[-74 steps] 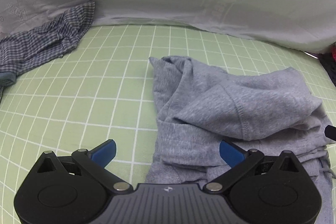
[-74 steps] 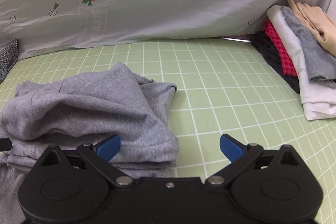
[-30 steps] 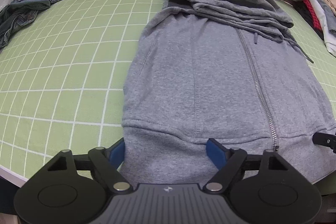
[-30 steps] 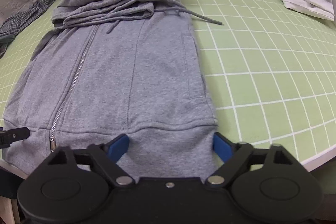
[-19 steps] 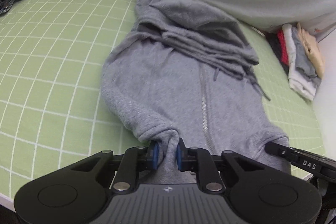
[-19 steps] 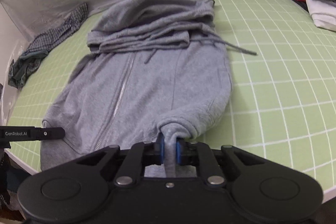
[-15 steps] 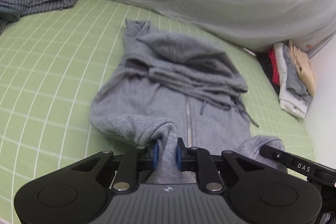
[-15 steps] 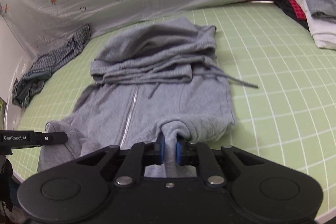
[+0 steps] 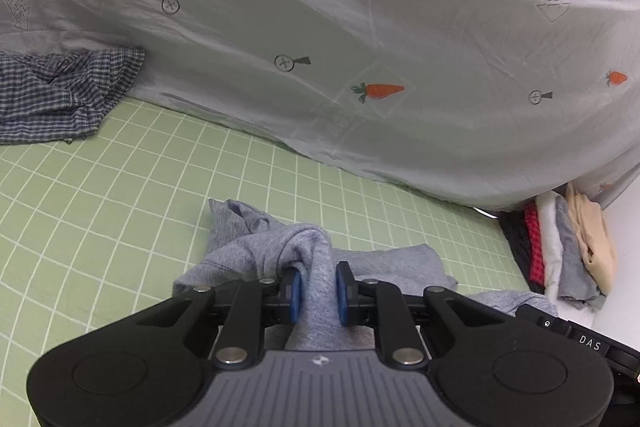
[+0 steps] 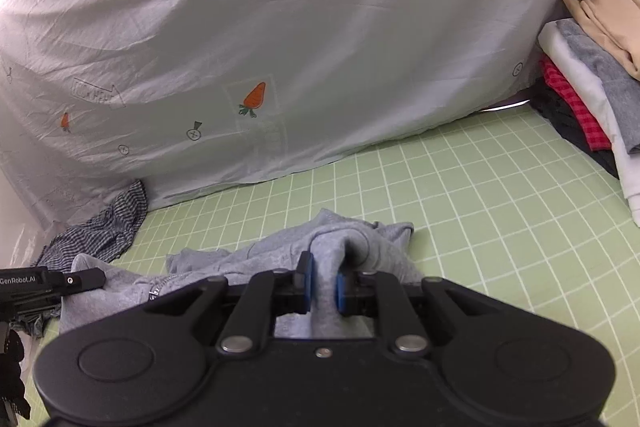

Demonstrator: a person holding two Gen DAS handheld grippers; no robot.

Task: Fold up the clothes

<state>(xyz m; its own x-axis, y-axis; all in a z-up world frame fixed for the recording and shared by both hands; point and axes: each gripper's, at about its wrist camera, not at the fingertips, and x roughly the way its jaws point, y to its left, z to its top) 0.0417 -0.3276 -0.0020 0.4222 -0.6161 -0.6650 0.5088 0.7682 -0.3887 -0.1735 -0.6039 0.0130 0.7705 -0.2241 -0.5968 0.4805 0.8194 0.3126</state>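
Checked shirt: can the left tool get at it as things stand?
Probably not yet. The left tool is shut on the hoodie but easing open a little, so it is occupied. The mat between it and the checked shirt is bare.

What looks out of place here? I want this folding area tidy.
The blue checked garment lies crumpled against the carrot-print sheet at the green grid mat's far left edge, unfolded, unlike the neat stack of folded clothes on the right.

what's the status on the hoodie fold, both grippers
Left hand-held gripper, jaws opening, hem between pads. Right hand-held gripper shut on grey hoodie. Green mat ahead bare.
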